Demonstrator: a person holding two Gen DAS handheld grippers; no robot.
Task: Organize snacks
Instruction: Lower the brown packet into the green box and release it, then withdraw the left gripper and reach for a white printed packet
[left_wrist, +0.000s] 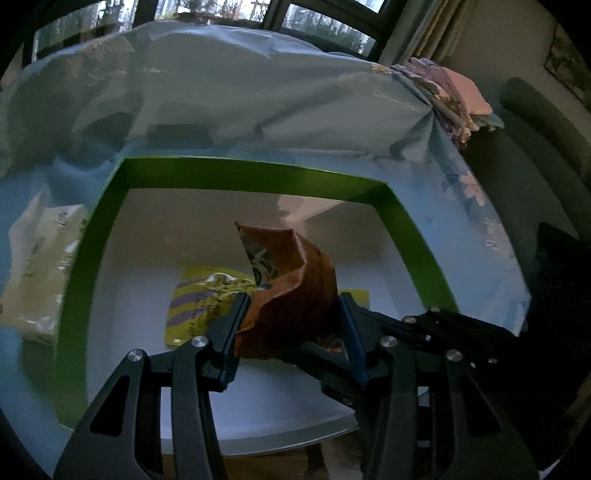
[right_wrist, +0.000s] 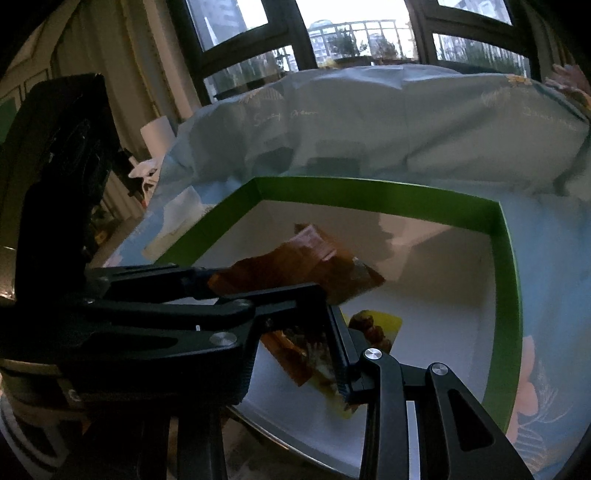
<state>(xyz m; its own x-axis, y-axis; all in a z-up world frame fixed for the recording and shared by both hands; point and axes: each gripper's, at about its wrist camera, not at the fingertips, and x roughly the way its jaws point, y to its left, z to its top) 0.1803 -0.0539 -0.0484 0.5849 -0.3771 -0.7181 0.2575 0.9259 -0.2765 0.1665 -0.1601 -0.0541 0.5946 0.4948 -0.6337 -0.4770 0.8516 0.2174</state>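
Note:
My left gripper (left_wrist: 291, 328) is shut on an orange snack bag (left_wrist: 291, 291) and holds it upright over the white inside of a green-rimmed box (left_wrist: 255, 177). A yellow snack packet (left_wrist: 199, 306) with purple stripes lies flat on the box floor behind the bag. In the right wrist view the orange bag (right_wrist: 314, 266) hangs from the left gripper's black fingers (right_wrist: 192, 284) above the box (right_wrist: 373, 195). My right gripper (right_wrist: 295, 354) is open, its jaws around the bag's lower end and the yellow packet (right_wrist: 384, 321), touching neither that I can see.
The box sits on a pale blue flowered cloth (left_wrist: 258, 92) over a table. A pale wrapped packet (left_wrist: 40, 266) lies left of the box. Folded pink and purple cloths (left_wrist: 450, 96) sit at the far right. A dark sofa (left_wrist: 535, 155) and windows lie beyond.

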